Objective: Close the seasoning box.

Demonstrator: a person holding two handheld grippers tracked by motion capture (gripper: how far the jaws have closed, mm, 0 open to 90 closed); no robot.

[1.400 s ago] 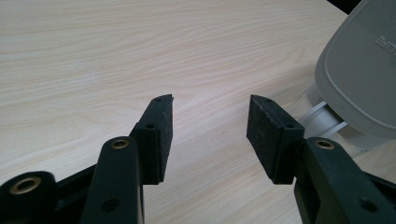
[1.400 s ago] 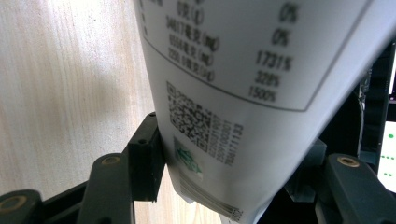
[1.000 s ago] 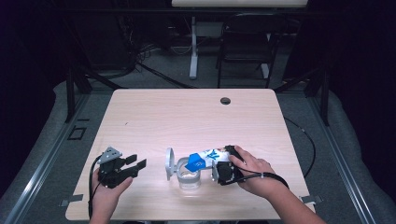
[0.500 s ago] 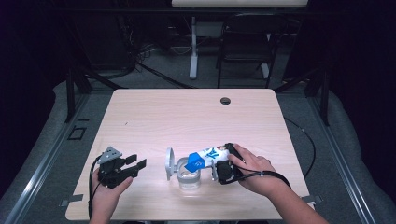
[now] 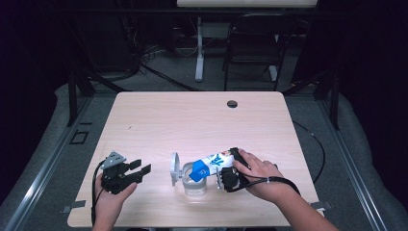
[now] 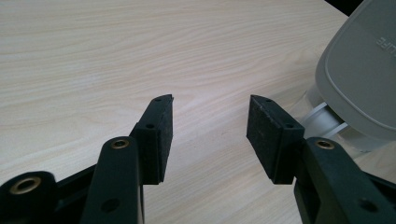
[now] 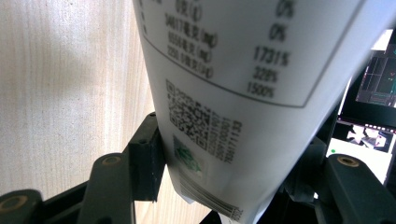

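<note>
Counted out on the pale wooden table (image 5: 202, 120), near its front edge, are one white pouch with a blue end and blue print (image 5: 211, 162), one clear round container (image 5: 195, 185) with its grey lid (image 5: 174, 168) hinged up on edge at its left, and two hand-held grippers. From the high view, the right gripper (image 5: 222, 169) lies almost level under the person's right hand (image 5: 262, 175), pointing left, and pinches the pouch's white end; the pouch slants down so that its blue end rests over the container's mouth. In the right gripper view the jaws press against both sides of the printed pouch (image 7: 233, 93), whose codes and small figures are partly cut off by the frame. Further left, well apart from the container, the left gripper (image 5: 140, 168) sits low in the left hand (image 5: 110, 199), aimed right towards the container, jaws spread with nothing between them. From the left gripper view, bare tabletop shows between the pads and the grey lid (image 6: 364, 70) is cut off at the right edge. What the container holds is too small to tell.
</note>
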